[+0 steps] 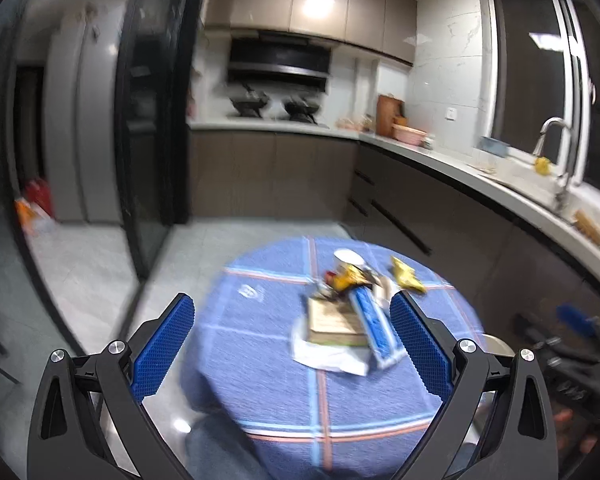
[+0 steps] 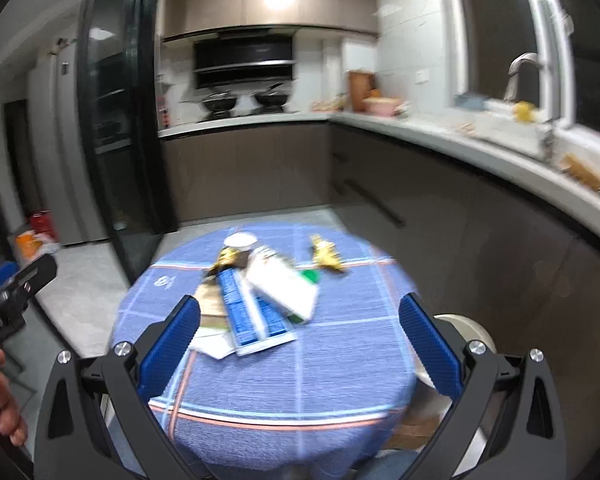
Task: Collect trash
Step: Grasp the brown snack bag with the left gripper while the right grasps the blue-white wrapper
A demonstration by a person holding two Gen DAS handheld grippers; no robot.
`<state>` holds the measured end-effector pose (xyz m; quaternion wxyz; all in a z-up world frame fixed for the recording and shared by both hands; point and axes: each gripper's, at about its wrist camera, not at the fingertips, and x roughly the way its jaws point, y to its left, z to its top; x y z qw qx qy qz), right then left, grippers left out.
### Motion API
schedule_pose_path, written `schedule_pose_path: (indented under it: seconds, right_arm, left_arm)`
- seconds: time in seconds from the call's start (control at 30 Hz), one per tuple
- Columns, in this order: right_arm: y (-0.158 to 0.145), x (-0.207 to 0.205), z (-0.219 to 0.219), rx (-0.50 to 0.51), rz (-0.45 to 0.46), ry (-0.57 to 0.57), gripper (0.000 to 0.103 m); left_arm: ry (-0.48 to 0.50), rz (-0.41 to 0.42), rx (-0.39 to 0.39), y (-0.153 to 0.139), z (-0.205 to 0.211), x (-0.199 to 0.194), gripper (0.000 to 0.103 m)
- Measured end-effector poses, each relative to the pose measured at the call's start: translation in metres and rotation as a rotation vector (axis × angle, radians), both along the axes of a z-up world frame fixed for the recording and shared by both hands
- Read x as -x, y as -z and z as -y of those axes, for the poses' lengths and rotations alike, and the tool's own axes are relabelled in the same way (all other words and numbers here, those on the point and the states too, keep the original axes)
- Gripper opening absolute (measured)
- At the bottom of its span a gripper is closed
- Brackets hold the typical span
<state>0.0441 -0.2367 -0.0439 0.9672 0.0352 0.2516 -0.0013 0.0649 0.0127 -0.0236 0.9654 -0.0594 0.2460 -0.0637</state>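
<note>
Your left hand-held gripper (image 1: 292,344) and right hand-held gripper (image 2: 300,346) both have jaws spread wide, nothing between the pads, hovering above the round desk (image 2: 320,380) with the blue checked cloth. Trash pile sits mid-desk: blue-white wrapper (image 2: 246,316), brown box (image 1: 332,320), white carton (image 2: 286,284), paper cup (image 2: 241,242). Yellow wrapper (image 2: 326,256) lies apart, farther back. Kitchen counter (image 2: 480,148) beyond.
</note>
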Motion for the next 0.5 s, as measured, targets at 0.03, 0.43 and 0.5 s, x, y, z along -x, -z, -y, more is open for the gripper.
schedule_pose_path:
  seconds: [0.03, 0.43, 0.5]
  right_arm:
    - [0.014, -0.013, 0.004, -0.042, -0.047, -0.04, 0.1]
    - [0.117, -0.139, -0.016, -0.169, -0.339, -0.297, 0.1]
    - [0.127, -0.154, -0.025, -0.131, -0.363, -0.306, 0.1]
  left_arm:
    - [0.012, -0.016, 0.014, 0.004, -0.002, -0.004, 0.095]
    - [0.095, -0.195, 0.008, 0.056, -0.019, -0.071, 0.095]
    - [0.099, -0.214, 0.011, 0.061, -0.023, -0.08, 0.095]
